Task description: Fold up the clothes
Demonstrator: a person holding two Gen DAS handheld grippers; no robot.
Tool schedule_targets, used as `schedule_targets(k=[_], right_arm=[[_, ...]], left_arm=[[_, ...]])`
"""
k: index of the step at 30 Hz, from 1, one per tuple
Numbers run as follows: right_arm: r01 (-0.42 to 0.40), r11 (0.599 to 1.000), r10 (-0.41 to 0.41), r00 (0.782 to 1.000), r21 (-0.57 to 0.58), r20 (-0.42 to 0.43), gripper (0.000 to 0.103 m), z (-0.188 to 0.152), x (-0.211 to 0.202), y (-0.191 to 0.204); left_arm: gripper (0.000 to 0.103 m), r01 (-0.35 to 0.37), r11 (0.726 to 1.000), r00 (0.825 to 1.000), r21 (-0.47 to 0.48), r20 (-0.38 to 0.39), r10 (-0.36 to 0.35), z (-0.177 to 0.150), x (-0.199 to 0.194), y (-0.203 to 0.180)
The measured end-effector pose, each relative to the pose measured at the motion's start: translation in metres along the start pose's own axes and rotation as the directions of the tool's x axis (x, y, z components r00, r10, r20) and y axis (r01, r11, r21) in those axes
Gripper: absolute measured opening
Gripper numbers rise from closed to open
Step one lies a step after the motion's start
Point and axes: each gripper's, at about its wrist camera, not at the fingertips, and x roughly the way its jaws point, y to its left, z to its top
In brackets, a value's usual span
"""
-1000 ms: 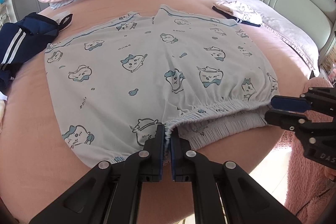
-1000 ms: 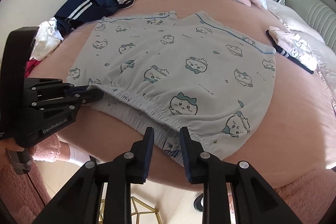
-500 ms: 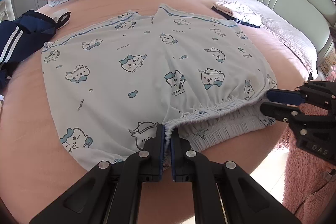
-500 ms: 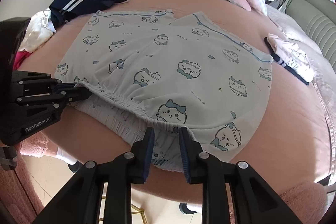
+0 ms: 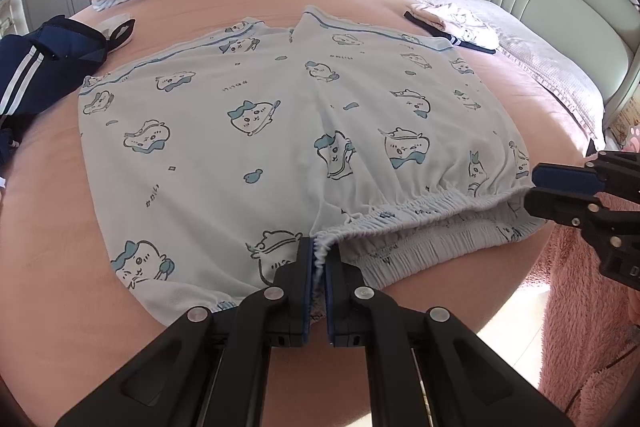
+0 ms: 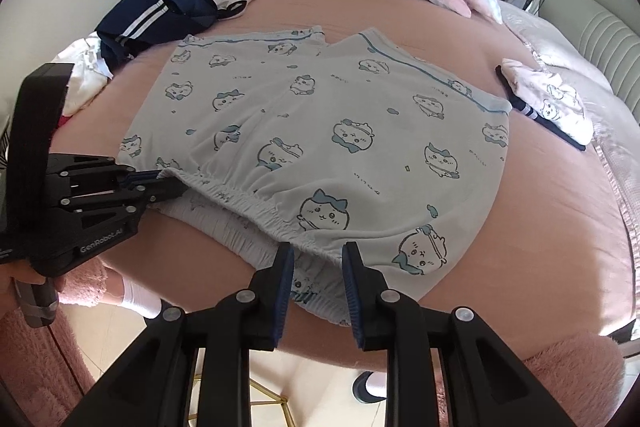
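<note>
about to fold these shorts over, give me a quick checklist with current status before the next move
1. Left gripper clamped on the waistband of the printed shorts: ok, jaws shut on the elastic.
2. Right gripper clamped on the waistband: not ok, jaws stand apart with the elastic edge between them.
3. Shorts legs flat on the bed: ok.
4. Both waistband layers caught together: cannot tell; lower layer sags below the upper.
5. Fold path clear: ok, navy garment and small folded garment lie apart from the shorts.
</note>
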Motion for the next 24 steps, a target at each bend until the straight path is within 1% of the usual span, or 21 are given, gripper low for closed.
schedule_targets(k=[3, 5, 7, 9, 11, 13, 16, 18, 20, 23, 24], right_arm=[[0.005, 1.000, -0.004, 1.000, -0.024, 0.006, 0.024, 0.000, -0.001, 0.002], [0.025, 0.999, -0.027, 0.999, -0.047, -0.024, 0.024, 0.002, 0.009, 0.002], [0.012, 0.998, -0.015, 0.999, -0.068, -0.052, 0.024, 0.003, 0.020, 0.000], [0.004, 0.994, -0.015, 0.995, -0.109, -0.098, 0.024, 0.004, 0.031, 0.002], [-0.003, 0.989, -0.015, 0.993, -0.150, -0.120, 0.024, 0.005, 0.036, 0.006], [-0.004, 0.983, -0.022, 0.990, -0.185, -0.140, 0.024, 0.005, 0.039, 0.009], [0.007, 0.975, -0.038, 0.990, -0.221, -0.138, 0.024, 0.005, 0.039, 0.013], [0.011, 0.973, -0.044, 0.989, -0.230, -0.140, 0.024, 0.004, 0.041, 0.013], [0.023, 0.976, -0.052, 0.991, -0.218, -0.124, 0.024, 0.002, 0.042, 0.011], [0.068, 0.986, -0.081, 0.993, -0.153, -0.082, 0.024, 0.002, 0.046, 0.004], [0.070, 0.989, -0.080, 0.994, -0.127, -0.079, 0.024, 0.003, 0.046, 0.002]], left_arm=[[0.004, 0.001, 1.000, 1.000, 0.000, -0.001, -0.001, 0.000, 0.000, 0.000], [0.004, 0.001, 1.000, 1.000, 0.000, -0.001, -0.001, 0.000, 0.000, 0.000], [0.004, 0.004, 1.000, 1.000, -0.001, -0.001, -0.004, 0.000, 0.000, 0.001], [0.004, 0.009, 1.000, 1.000, -0.002, 0.000, -0.009, -0.001, 0.000, 0.002], [0.004, 0.012, 1.000, 1.000, -0.005, -0.001, -0.012, -0.001, 0.000, 0.003], [0.004, 0.013, 1.000, 1.000, -0.005, -0.002, -0.013, 0.000, 0.000, 0.002], [0.004, 0.013, 1.000, 1.000, -0.004, -0.002, -0.013, 0.000, 0.001, 0.002], [0.004, 0.014, 1.000, 1.000, -0.005, 0.002, -0.014, 0.000, 0.001, 0.002], [0.004, 0.016, 1.000, 1.000, -0.008, 0.006, -0.016, 0.000, 0.001, 0.003], [0.005, 0.010, 1.000, 1.000, 0.001, 0.020, -0.010, 0.001, 0.002, 0.001], [0.005, 0.007, 1.000, 1.000, 0.004, 0.028, -0.007, 0.001, 0.003, 0.001]])
